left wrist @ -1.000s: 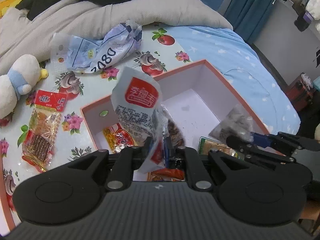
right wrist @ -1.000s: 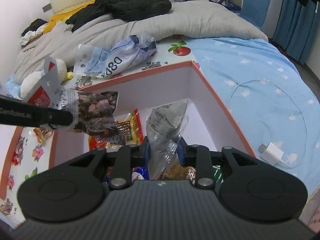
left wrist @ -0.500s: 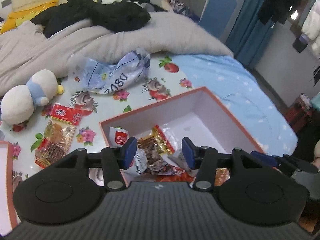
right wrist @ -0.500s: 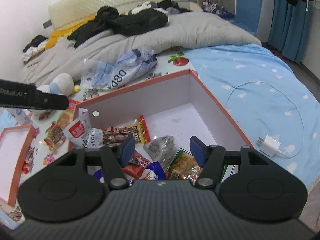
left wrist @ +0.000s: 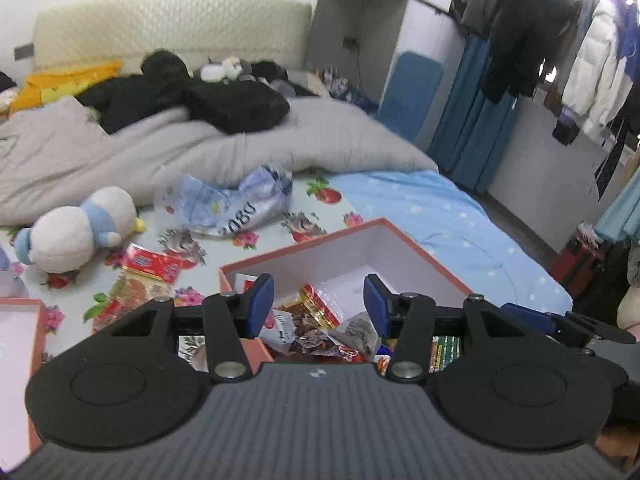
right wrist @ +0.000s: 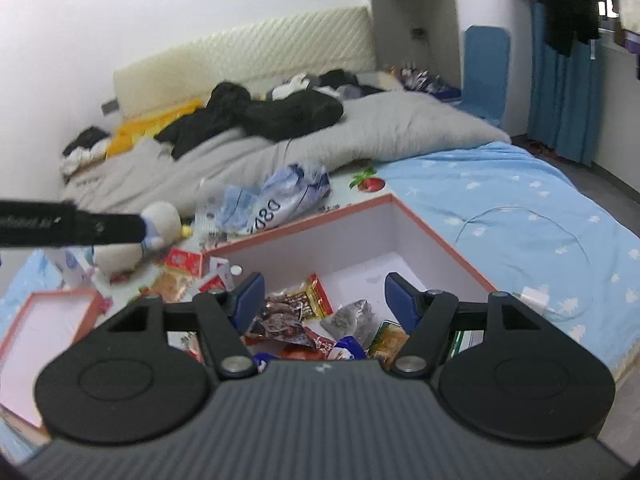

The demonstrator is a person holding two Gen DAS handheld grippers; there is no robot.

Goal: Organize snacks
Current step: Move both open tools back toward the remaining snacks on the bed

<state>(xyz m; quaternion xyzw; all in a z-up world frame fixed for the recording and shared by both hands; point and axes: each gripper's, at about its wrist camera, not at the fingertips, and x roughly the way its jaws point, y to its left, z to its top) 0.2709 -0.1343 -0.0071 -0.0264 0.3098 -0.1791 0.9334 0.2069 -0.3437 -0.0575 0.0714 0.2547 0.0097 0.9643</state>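
While both tools hang above the box (left wrist: 424, 256), the left gripper (left wrist: 318, 300) and the right gripper (right wrist: 325, 300) have just been opening, and each now stands with its jaws apart and nothing between them. The snack packets (right wrist: 304, 316) lie heaped on the floor of the box, at its near end. One more packet with a red top (left wrist: 148, 272) rests outside on the flowered cloth (left wrist: 224, 248), near a plush toy (left wrist: 76, 228) and a crumpled bag (left wrist: 236, 204), possibly empty, though blur hides it.
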